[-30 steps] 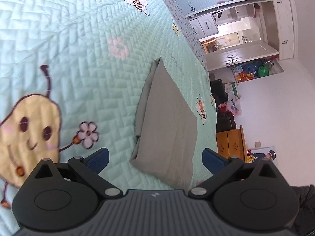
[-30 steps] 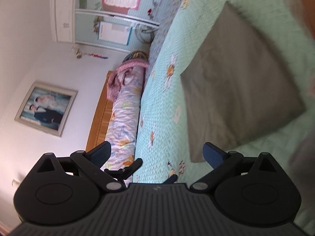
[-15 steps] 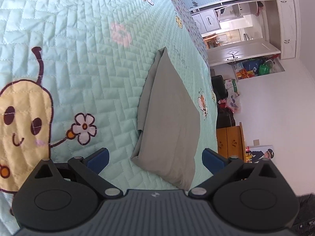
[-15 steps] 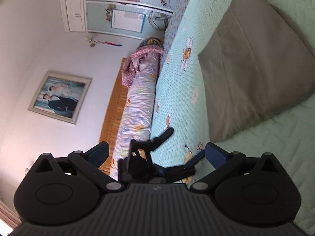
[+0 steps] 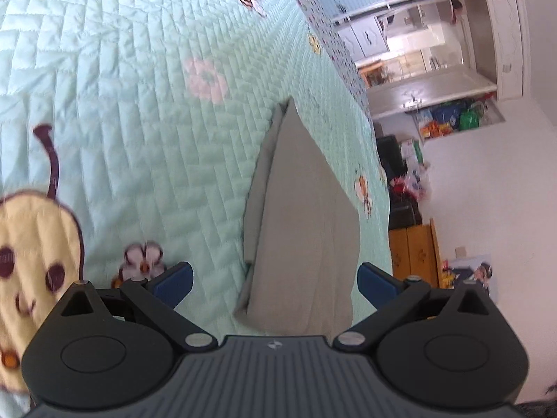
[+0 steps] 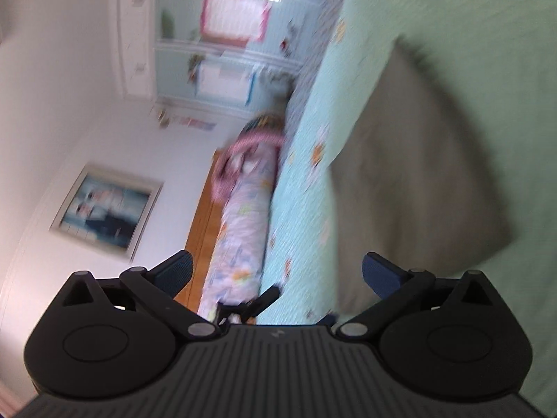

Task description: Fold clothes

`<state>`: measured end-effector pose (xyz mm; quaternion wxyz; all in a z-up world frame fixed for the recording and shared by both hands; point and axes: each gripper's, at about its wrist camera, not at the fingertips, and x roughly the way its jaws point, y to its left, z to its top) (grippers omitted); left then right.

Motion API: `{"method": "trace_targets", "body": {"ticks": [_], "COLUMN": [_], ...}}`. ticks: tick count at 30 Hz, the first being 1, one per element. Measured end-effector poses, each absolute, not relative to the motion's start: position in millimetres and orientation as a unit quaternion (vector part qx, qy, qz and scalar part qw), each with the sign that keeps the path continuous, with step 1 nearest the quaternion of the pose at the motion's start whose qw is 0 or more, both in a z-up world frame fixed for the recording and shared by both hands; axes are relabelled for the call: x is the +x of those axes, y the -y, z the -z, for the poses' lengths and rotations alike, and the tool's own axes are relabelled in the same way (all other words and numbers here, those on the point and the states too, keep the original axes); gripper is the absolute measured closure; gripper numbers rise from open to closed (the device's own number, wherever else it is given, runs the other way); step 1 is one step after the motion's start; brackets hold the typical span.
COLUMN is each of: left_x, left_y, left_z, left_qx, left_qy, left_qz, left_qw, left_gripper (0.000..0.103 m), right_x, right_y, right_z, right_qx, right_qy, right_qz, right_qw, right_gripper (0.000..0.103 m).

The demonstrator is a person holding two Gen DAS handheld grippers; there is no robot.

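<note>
While the left tool (image 5: 273, 280) hangs above the bed with its blue-padded fingers (image 5: 172, 278) spread wide and nothing between them, a folded grey garment (image 5: 306, 230) lies flat on the mint-green quilted bedspread (image 5: 139, 104) just ahead of it. The garment sits near the bed's edge, its layered side facing the pear cartoon (image 5: 31, 264) and small flower (image 5: 144, 256) printed on the quilt. Beyond the bed edge stand a wooden cabinet (image 5: 414, 250) and a doorway (image 5: 417, 55).

The right tool (image 6: 276, 275) is likewise wide open and empty, held off the bed. Its view is smeared by motion blur, yet the same grey garment (image 6: 417, 181) shows to the right on the bedspread (image 6: 452, 10), apart from both fingers. A rolled floral duvet (image 6: 240, 237) lies along the wooden headboard (image 6: 200, 240), and a framed photo (image 6: 104, 212) hangs on the wall.
</note>
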<state>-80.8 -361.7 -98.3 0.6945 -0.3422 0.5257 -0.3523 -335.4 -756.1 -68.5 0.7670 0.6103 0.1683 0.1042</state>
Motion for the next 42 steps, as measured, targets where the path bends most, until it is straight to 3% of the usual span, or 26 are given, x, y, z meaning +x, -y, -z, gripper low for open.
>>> {"method": "trace_targets", "body": {"ticks": [14,20,23,24,25,31,34,36,37,38,42], "left_x": [-33.9,-36.2,-43.5,-45.9,-48.4,-51.4,-52.3,-53.0,-55.4,-57.5,-60.7], "left_y": [395.1,399.2,403.2,404.6,406.0,434.6,462.7,480.8,477.8,475.5,486.9], "left_z": [103.6,102.9,91.6,87.8,83.9,59.5,91.9,113.2,117.6,112.6,98.2], "left_qx": [-0.338,-0.381,-0.378,-0.377,-0.376,-0.349,-0.316,-0.294,-0.312,-0.321,-0.266], "left_qy": [-0.547,-0.535,-0.524,-0.52,-0.517,-0.494,-0.549,-0.583,-0.573,-0.561,-0.571], "left_qz": [0.385,0.403,0.417,0.422,0.427,0.484,0.463,0.448,0.441,0.447,0.445], "left_qw": [0.662,0.638,0.639,0.639,0.64,0.632,0.62,0.61,0.616,0.618,0.637], "left_gripper": [0.0,0.0,0.0,0.0,0.0,0.0,0.0,0.002,0.0,0.0,0.0], "right_x": [-297.8,-270.2,-243.8,-240.0,-239.2,-238.4,-225.1,-216.5,-212.9,-214.2,-218.0], "right_y": [831.8,829.1,823.7,823.6,823.4,802.7,798.3,800.8,802.6,803.3,786.8], "right_z": [85.2,84.7,101.2,106.0,107.6,71.7,70.5,86.4,95.3,99.0,72.5], "right_qx": [0.568,0.639,0.632,0.606,0.58,0.518,0.533,0.533,0.529,0.529,0.469], "right_qy": [-0.211,-0.142,-0.179,-0.209,-0.229,-0.213,-0.206,-0.247,-0.271,-0.277,-0.29], "right_qz": [0.031,-0.097,-0.106,-0.064,-0.03,-0.025,-0.066,-0.035,-0.013,-0.003,0.012], "right_qw": [0.795,0.75,0.746,0.765,0.781,0.828,0.818,0.809,0.804,0.802,0.834], "right_gripper": [0.0,0.0,0.0,0.002,0.016,0.006,0.003,0.003,0.012,0.014,0.002]}}
